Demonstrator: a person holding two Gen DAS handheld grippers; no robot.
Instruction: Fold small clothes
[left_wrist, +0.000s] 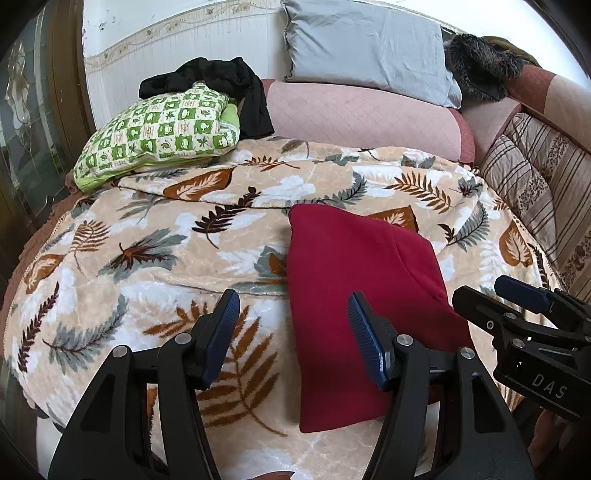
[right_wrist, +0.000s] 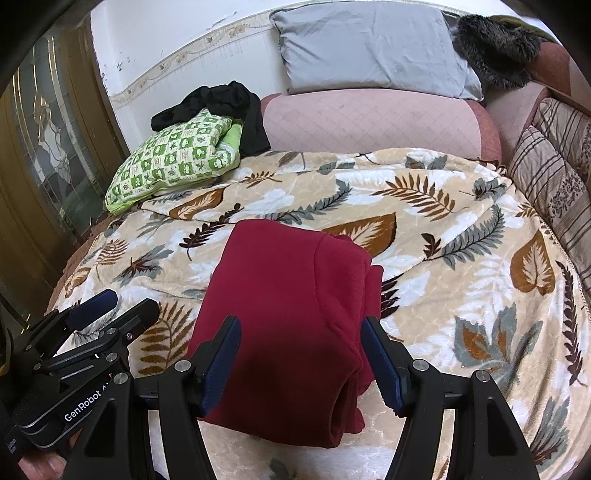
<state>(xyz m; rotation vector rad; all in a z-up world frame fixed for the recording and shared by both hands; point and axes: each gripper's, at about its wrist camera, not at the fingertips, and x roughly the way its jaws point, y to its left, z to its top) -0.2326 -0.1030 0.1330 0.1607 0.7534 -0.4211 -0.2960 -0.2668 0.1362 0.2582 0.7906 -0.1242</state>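
A dark red garment (left_wrist: 354, 295) (right_wrist: 291, 321) lies folded into a thick rectangle on the leaf-patterned blanket (left_wrist: 155, 266) (right_wrist: 461, 258). My left gripper (left_wrist: 293, 306) hovers open above its left edge; nothing sits between the blue pads. My right gripper (right_wrist: 301, 332) hangs open over the garment's near end, pads apart and not pressing the cloth. In the left wrist view the right gripper (left_wrist: 495, 291) shows at the right edge. The left gripper (right_wrist: 125, 302) shows at the lower left of the right wrist view.
A green checked pillow (left_wrist: 159, 129) (right_wrist: 177, 155) with a black garment (left_wrist: 229, 85) (right_wrist: 229, 103) draped behind it lies at the back left. A pink bolster (left_wrist: 362, 110) and grey pillow (left_wrist: 365, 48) line the back. Striped cushions (left_wrist: 532, 177) stand at the right.
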